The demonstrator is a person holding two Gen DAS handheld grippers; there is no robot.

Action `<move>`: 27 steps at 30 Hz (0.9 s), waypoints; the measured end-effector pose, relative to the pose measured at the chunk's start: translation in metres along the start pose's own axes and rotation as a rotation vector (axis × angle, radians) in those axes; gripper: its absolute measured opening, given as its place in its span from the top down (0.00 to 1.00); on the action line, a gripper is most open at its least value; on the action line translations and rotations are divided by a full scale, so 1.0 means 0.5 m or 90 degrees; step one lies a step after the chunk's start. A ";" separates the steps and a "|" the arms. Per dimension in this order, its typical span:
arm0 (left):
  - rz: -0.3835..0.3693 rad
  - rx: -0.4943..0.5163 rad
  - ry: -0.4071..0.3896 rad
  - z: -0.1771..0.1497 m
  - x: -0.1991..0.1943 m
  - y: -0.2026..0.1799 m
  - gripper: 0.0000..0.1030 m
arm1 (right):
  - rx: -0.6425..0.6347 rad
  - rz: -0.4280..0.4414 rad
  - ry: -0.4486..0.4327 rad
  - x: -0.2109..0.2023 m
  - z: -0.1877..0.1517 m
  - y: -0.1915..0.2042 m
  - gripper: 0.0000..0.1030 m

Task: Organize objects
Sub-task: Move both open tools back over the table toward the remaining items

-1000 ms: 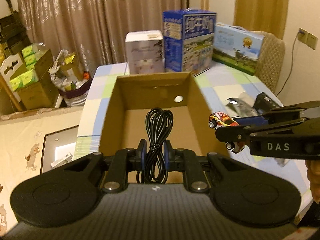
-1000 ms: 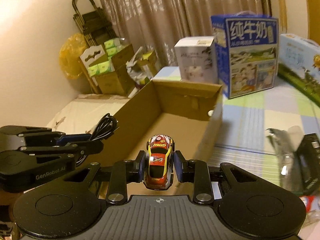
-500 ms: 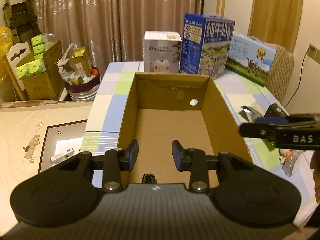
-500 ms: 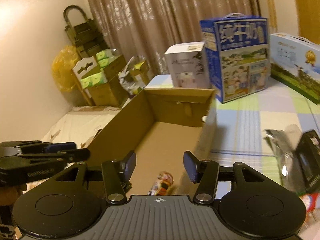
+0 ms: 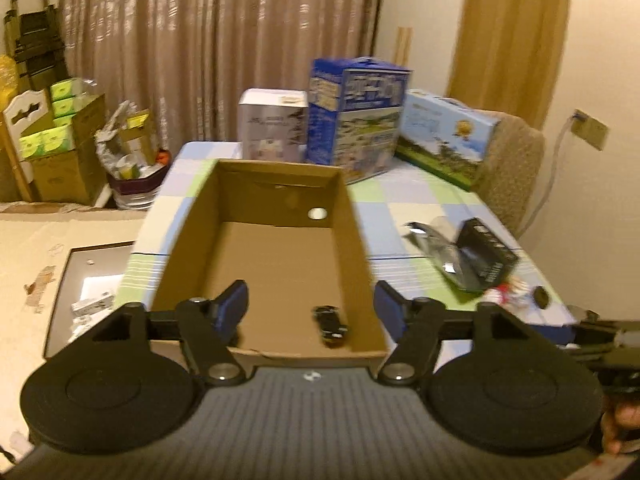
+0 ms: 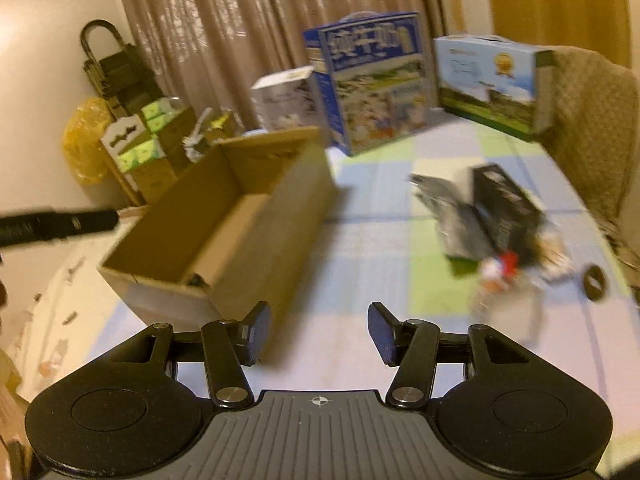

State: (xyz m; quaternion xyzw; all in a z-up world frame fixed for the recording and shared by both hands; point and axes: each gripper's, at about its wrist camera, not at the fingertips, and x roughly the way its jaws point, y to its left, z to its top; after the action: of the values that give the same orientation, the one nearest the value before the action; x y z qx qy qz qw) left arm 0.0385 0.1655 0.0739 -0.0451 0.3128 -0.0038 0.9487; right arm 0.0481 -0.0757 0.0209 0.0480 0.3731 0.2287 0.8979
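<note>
An open cardboard box [image 5: 192, 224] stands on the checked tablecloth; it also shows in the right wrist view [image 6: 280, 216]. A small dark object [image 5: 331, 325] lies on the box floor near the front right; blur hides what it is. My left gripper [image 5: 311, 312] is open and empty, above the box's near end. My right gripper [image 6: 318, 334] is open and empty, over the cloth to the right of the box. A black box [image 6: 505, 204], a clear wrapper [image 6: 448, 208] and small items lie on the table to the right.
A blue milk carton [image 5: 356, 120], a white box [image 5: 272, 126] and a light blue gift box [image 5: 444, 136] stand at the table's far end. A padded chair [image 5: 512, 164] is at the right. Cartons and bags [image 5: 52, 148] fill the floor at the left.
Both grippers let go of their loads, the cable and the toy car, over the box and opened wide. The right gripper has swung right, away from the box; the left has drawn back.
</note>
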 end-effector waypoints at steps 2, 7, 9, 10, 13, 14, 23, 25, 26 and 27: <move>-0.012 0.005 -0.005 -0.012 -0.010 -0.035 0.28 | 0.011 -0.020 0.000 -0.030 -0.025 -0.029 0.50; -0.047 0.019 0.012 -0.037 -0.003 -0.114 0.22 | 0.043 -0.077 -0.019 -0.088 -0.057 -0.099 0.50; -0.063 0.028 0.019 -0.044 0.003 -0.143 0.21 | 0.055 -0.096 -0.032 -0.107 -0.065 -0.125 0.50; -0.070 0.035 0.020 -0.047 0.006 -0.158 0.19 | 0.062 -0.106 -0.043 -0.117 -0.067 -0.138 0.50; -0.083 0.047 0.020 -0.054 0.010 -0.191 0.13 | 0.081 -0.119 -0.065 -0.138 -0.069 -0.168 0.50; -0.086 0.049 0.022 -0.056 0.013 -0.200 0.12 | 0.086 -0.119 -0.070 -0.141 -0.069 -0.175 0.50; -0.085 0.049 0.046 -0.072 0.059 -0.246 0.01 | 0.095 -0.119 -0.083 -0.138 -0.073 -0.214 0.28; -0.089 0.044 0.055 -0.074 0.077 -0.255 0.01 | 0.092 -0.123 -0.084 -0.130 -0.074 -0.222 0.24; -0.089 0.042 0.059 -0.074 0.084 -0.258 0.01 | 0.091 -0.123 -0.084 -0.127 -0.073 -0.226 0.24; -0.088 0.042 0.062 -0.073 0.092 -0.261 0.01 | 0.092 -0.121 -0.083 -0.123 -0.072 -0.231 0.23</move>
State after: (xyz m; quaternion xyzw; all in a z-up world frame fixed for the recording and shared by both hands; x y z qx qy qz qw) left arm 0.0565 0.0307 0.0289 -0.0350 0.3547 -0.0819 0.9307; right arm 0.0285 -0.2091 0.0056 0.0919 0.3324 0.1112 0.9320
